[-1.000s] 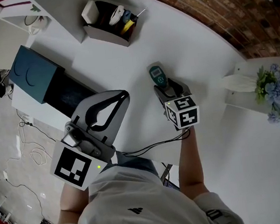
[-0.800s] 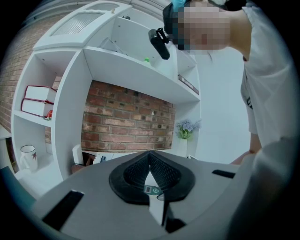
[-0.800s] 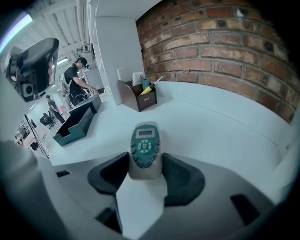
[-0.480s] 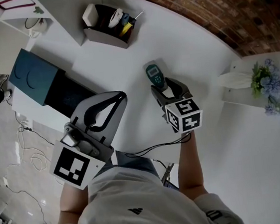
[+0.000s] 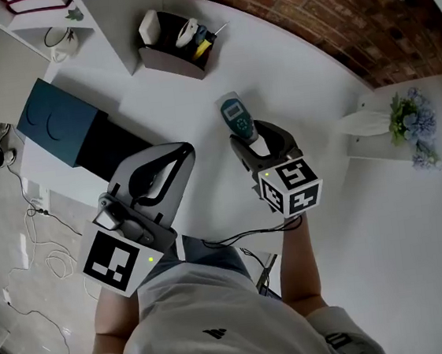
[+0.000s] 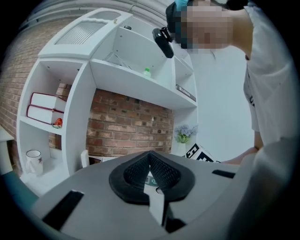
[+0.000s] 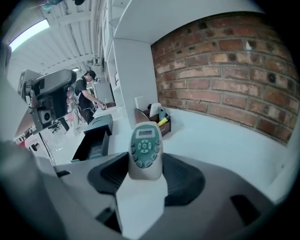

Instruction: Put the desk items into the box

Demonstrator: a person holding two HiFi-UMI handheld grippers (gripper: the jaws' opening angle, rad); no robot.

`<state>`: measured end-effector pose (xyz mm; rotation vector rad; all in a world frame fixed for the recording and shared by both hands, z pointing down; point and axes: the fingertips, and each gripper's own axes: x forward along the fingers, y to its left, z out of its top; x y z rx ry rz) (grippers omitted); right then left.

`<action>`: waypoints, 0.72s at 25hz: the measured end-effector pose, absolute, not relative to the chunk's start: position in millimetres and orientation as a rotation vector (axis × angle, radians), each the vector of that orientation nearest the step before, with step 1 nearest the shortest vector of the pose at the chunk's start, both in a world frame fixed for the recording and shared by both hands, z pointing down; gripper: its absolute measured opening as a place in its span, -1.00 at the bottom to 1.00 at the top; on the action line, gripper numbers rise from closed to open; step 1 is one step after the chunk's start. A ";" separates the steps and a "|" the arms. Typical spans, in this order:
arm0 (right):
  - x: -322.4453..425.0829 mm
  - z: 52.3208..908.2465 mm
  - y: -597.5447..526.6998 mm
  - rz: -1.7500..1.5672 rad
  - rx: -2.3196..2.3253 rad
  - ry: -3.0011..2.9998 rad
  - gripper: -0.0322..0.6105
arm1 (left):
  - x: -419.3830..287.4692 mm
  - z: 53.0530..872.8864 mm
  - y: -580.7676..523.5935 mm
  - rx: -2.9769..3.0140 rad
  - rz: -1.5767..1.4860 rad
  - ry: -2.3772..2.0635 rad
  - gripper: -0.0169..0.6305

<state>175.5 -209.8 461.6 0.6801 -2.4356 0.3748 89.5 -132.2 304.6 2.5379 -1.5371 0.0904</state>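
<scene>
R gripper (image 5: 250, 141) is clamped on the teal remote (image 5: 235, 117), whose long axis points straight out along the jaws, tail end buried btwn them. The black box (image 5: 105, 148) sits open off to my left. L gripper (image 5: 180, 154) is nearer it, pinched closed on nothing, and covers part of the box, so idk what's inside.

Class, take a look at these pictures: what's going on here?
A person stands at a white desk with a gripper in each hand. The right gripper is shut on a teal-faced remote. The left gripper is shut and empty. The open dark box sits to the left; the remote isn't in it yet.
</scene>
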 end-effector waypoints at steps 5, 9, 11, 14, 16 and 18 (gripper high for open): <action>149.3 452.6 -198.2 0.340 0.623 -2.462 -0.18 | 70.4 300.6 -119.0 2.520 0.076 -1.589 -0.91; 122.1 443.8 -189.2 0.309 0.569 -2.484 -0.18 | 49.2 297.1 -107.9 2.493 0.065 -1.639 -0.91; 106.9 439.5 -184.7 0.291 0.536 -2.494 -0.18 | 37.1 294.4 -102.9 2.476 0.059 -1.672 -0.91; 84.7 435.5 -177.9 0.268 0.482 -2.506 -0.18 | 19.2 291.7 -94.4 2.448 0.057 -1.724 -0.91; 70.2 433.9 -172.2 0.257 0.447 -2.511 -0.18 | 6.7 291.1 -88.0 2.424 0.052 -1.754 -0.91; 55.9 432.7 -165.6 0.245 0.412 -2.516 -0.18 | -5.6 290.2 -81.1 2.399 0.043 -1.785 -0.91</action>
